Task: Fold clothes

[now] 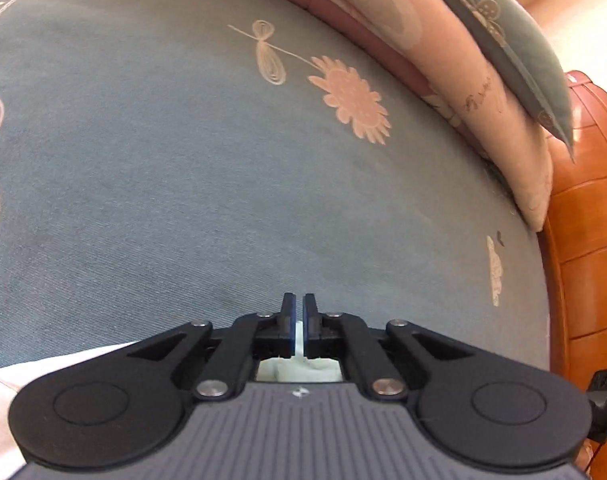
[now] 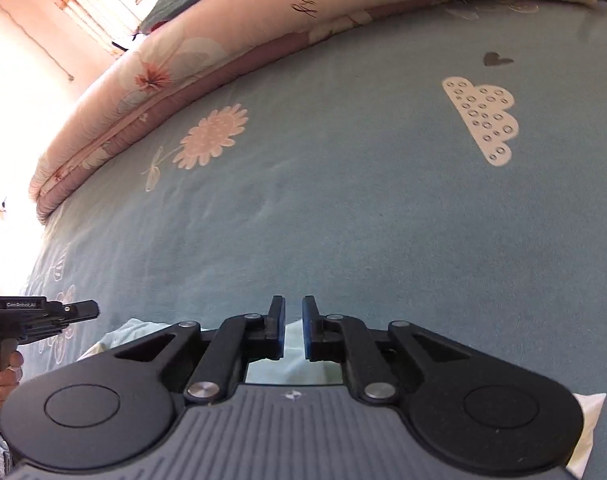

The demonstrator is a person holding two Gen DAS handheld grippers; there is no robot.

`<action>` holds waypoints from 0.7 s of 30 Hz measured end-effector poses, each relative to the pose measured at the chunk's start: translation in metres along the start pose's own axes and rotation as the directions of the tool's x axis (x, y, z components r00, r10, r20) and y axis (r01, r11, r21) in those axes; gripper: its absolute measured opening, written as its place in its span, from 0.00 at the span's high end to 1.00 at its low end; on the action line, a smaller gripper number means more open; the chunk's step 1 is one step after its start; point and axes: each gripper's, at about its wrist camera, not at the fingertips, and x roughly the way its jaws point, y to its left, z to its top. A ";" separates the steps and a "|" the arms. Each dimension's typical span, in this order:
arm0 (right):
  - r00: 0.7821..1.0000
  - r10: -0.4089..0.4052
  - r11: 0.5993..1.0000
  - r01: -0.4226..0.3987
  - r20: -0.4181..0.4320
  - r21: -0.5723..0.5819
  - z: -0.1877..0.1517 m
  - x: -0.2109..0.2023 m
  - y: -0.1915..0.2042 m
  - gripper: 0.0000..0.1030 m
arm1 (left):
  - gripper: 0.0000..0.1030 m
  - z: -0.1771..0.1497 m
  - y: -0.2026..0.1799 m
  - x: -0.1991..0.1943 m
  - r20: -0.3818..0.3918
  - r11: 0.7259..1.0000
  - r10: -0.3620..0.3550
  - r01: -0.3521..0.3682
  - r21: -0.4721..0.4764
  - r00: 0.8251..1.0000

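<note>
Here, on a bed [image 1: 163,160] spread with a blue-grey sheet printed with flowers and clouds, I hold a two-finger gripper in each hand over a pale garment [image 2: 299,360]. My left gripper [image 1: 299,304] has its jaws clenched almost flat together, and a thin fold of the pale, faintly mint cloth stands pinched between the blue pads; more of the same cloth bunches directly beneath them, behind the linkage. My right gripper [image 2: 293,308] keeps its jaws drawn close with only a narrow slot between them, and the cloth lies under and behind that slot; whether the pads actually press on the fabric I cannot tell from this view.

The garment sits at the near edge of both views, below the jaws and mostly hidden by the gripper bodies. In the left wrist view a white part of it spreads out to the lower left; in the right wrist view a pale edge shows to the left of the linkage and a white corner pokes out at the lower right. Its long axis seems to run across the views, side to side, beneath both sets of jaws, though too little of it shows to say which end points where.

A folded floral quilt [image 2: 143,92] lies along the far side of the bed, well apart from the jaws. A wooden bed frame [image 1: 591,220] borders the mattress in the left wrist view.
</note>
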 end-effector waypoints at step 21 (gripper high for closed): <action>0.986 0.015 0.982 -0.045 -0.165 -0.181 -0.042 0.004 0.055 0.73 | 0.71 -0.070 0.019 -0.009 -0.126 0.996 0.039 -0.048 -0.074 0.991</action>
